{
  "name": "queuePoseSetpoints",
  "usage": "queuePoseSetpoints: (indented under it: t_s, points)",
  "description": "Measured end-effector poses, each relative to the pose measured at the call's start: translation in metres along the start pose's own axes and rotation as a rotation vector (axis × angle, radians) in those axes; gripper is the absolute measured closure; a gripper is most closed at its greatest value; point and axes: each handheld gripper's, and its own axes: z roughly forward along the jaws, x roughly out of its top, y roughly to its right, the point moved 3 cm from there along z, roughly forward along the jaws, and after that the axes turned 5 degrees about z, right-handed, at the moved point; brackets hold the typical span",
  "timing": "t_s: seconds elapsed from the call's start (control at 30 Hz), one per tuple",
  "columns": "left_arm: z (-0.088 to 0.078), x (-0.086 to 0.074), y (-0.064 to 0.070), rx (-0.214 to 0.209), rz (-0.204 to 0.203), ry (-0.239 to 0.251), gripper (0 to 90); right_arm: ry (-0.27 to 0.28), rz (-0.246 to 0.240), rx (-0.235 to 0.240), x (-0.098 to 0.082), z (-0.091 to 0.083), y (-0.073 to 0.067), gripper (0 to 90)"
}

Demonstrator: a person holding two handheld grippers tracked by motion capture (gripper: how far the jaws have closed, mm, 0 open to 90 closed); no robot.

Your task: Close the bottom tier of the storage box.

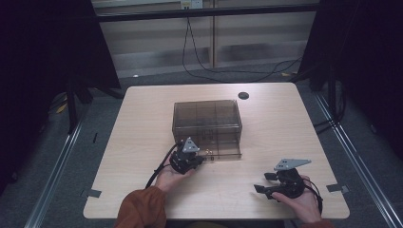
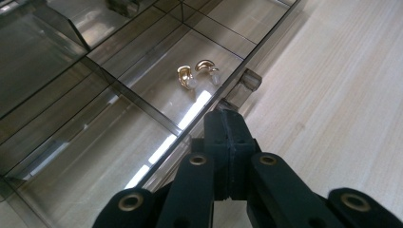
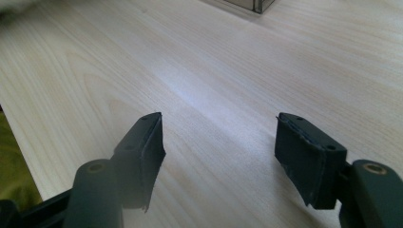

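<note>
Left gripper view: gold earrings (image 2: 197, 74) in drawer compartment (image 2: 157, 85).

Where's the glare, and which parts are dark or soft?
Left gripper view: bright glare streak on the clear tray floor below the gold earrings, which stay sharp; the left gripper is slightly soft. Right gripper view: pale sheen on the table. High view: dim, surroundings nearly black.

Two gold earrings (image 2: 197, 73) side by side (apparently touching) in smoky drawer (image 2: 142, 95) compartment
</note>
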Motion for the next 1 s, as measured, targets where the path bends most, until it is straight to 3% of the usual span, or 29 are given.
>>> queuePoseSetpoints:
  t_s: [0.23, 0.37, 0.4, 0.67, 0.73, 1.0]
  points:
    - [0.001, 0.002, -0.003, 0.012, -0.025, 0.016, 90.0, 0.002, 0.004, 0.003, 0.0, -0.001, -0.002, 33.5]
    - [0.002, 0.001, -0.007, 0.013, -0.019, 0.006, 90.0, 0.002, -0.002, 0.003, 0.001, 0.001, -0.002, 33.5]
    - [0.003, 0.001, -0.007, 0.011, -0.031, 0.023, 90.0, 0.0, -0.005, 0.0, 0.001, 0.002, -0.002, 33.5]
    - [0.006, 0.002, -0.012, 0.029, -0.048, 0.009, 90.0, -0.003, -0.002, 0.0, 0.001, 0.001, -0.003, 33.5]
    - [0.007, 0.002, -0.013, 0.021, -0.036, -0.012, 90.0, -0.004, -0.002, 0.0, 0.001, 0.002, -0.003, 33.4]
    - [0.007, 0.009, -0.016, 0.035, -0.039, -0.008, 90.0, -0.007, -0.005, -0.001, 0.0, 0.001, -0.003, 33.4]
